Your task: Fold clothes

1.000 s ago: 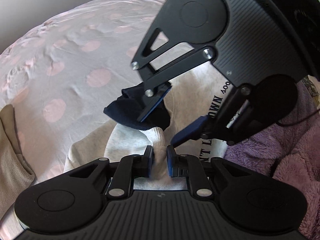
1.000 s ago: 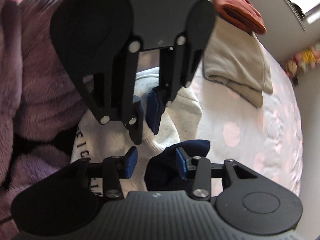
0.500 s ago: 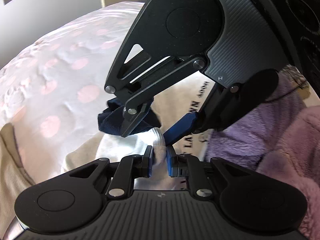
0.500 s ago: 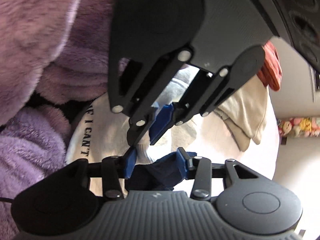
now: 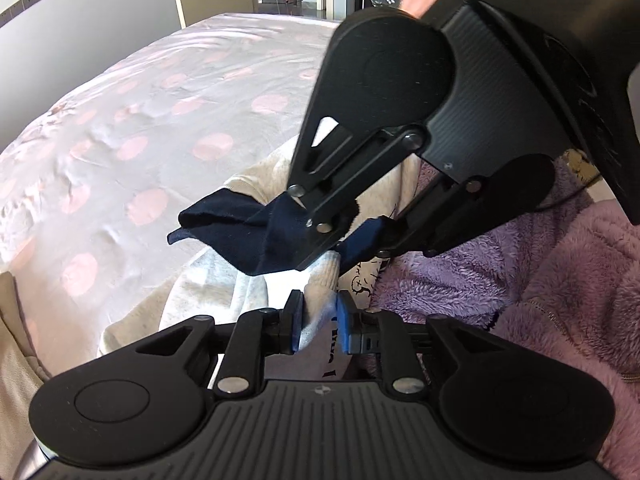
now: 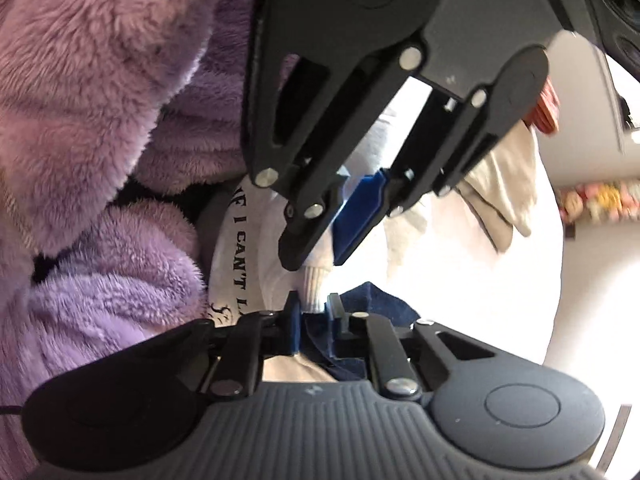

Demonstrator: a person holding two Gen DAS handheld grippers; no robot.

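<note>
Pinching the ribbed cuff of the pale grey sweatshirt [image 5: 320,304], your left claw [image 5: 318,328] is closed; your right claw [image 6: 314,322] grips navy cloth [image 5: 236,232] just beside. Dotted pink bed [image 5: 160,120] lies free leftward.

A home bedroom: a bed with a pink-dotted bedspread [image 5: 168,128], with clothes piled on it.

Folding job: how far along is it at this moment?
Done: a folded beige garment lies on the bed. In hand: the left gripper pinches the grey sweatshirt's cuff, and the right gripper is shut on a navy garment. Left: both are unfolded; the purple fleece is heaped.
</note>
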